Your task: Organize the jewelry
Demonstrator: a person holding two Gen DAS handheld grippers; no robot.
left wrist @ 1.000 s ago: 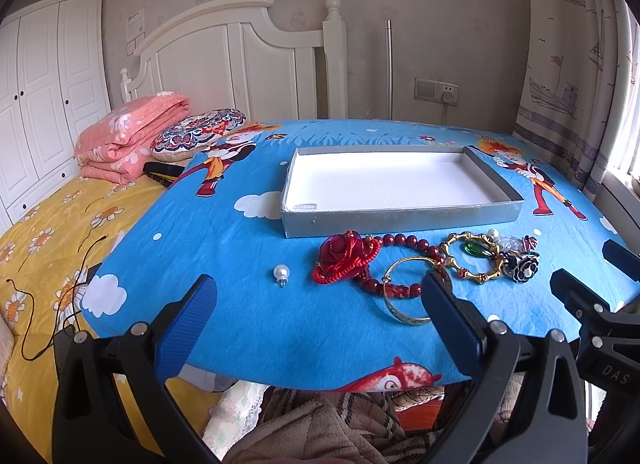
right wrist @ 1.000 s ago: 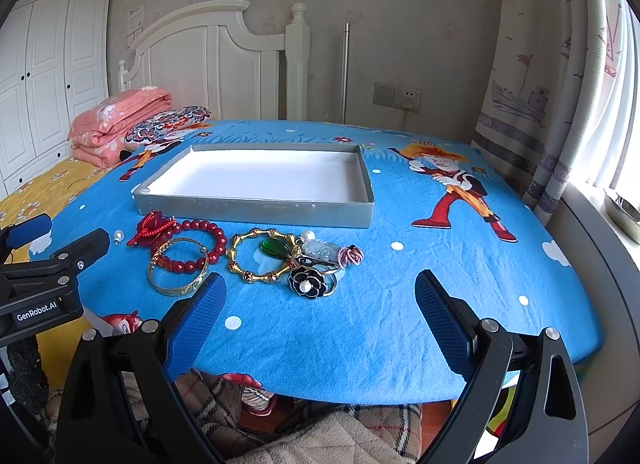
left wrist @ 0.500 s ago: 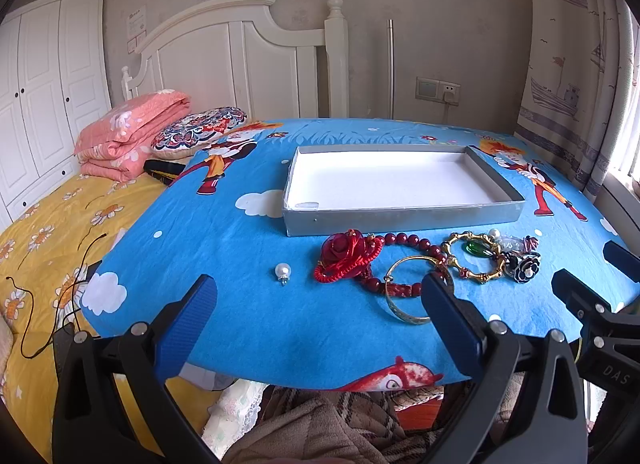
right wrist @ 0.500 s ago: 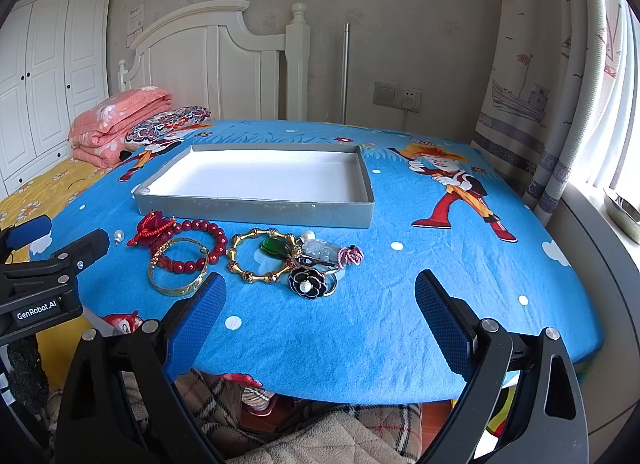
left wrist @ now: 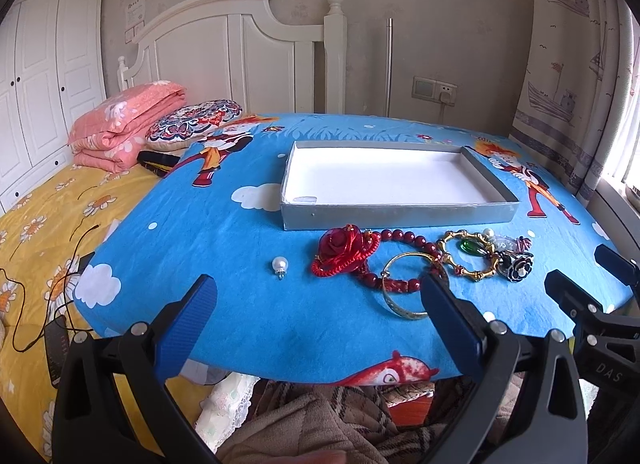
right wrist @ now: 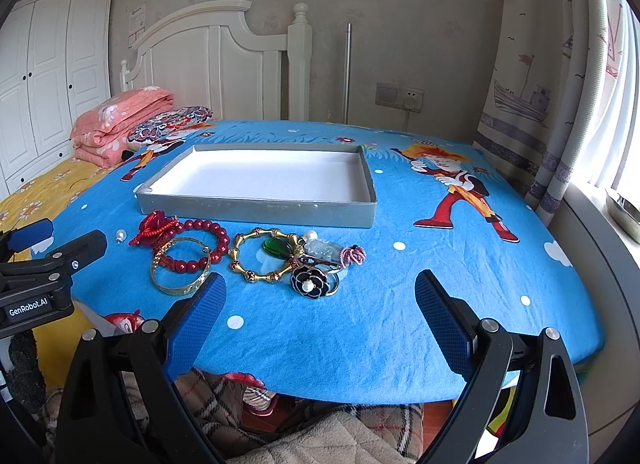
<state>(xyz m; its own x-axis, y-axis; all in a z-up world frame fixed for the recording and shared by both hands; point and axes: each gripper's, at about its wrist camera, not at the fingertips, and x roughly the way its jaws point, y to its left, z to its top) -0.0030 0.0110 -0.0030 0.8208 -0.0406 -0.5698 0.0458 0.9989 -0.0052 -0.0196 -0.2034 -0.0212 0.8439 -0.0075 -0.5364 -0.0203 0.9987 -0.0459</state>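
Observation:
A shallow grey tray (left wrist: pixel 400 216) (right wrist: pixel 256 211) with a white floor lies empty on the blue cartoon cloth. In front of it sits a jewelry cluster: a red rose cord (left wrist: pixel 340 250) (right wrist: pixel 154 226), a red bead bracelet (left wrist: pixel 400 238) (right wrist: pixel 216 238), a gold bangle (left wrist: pixel 404 304) (right wrist: pixel 180 282), a gold link bracelet with a green stone (left wrist: pixel 468 254) (right wrist: pixel 264 256), a black flower brooch (left wrist: pixel 518 267) (right wrist: pixel 310 282) and a loose pearl (left wrist: pixel 279 264) (right wrist: pixel 120 235). My left gripper (left wrist: pixel 316 304) and right gripper (right wrist: pixel 320 304) hover open at the near edge, both empty.
The table's near edge (right wrist: pixel 360 388) drops to plaid fabric below. A bed with a yellow quilt (left wrist: pixel 36 232), folded pink blanket (left wrist: pixel 124 124) and patterned cushion (left wrist: pixel 196 124) lies left. A curtain (right wrist: pixel 560 104) and window sill stand right.
The left wrist view has shifted very slightly; the jewelry and tray have not moved. Both grippers stay open.

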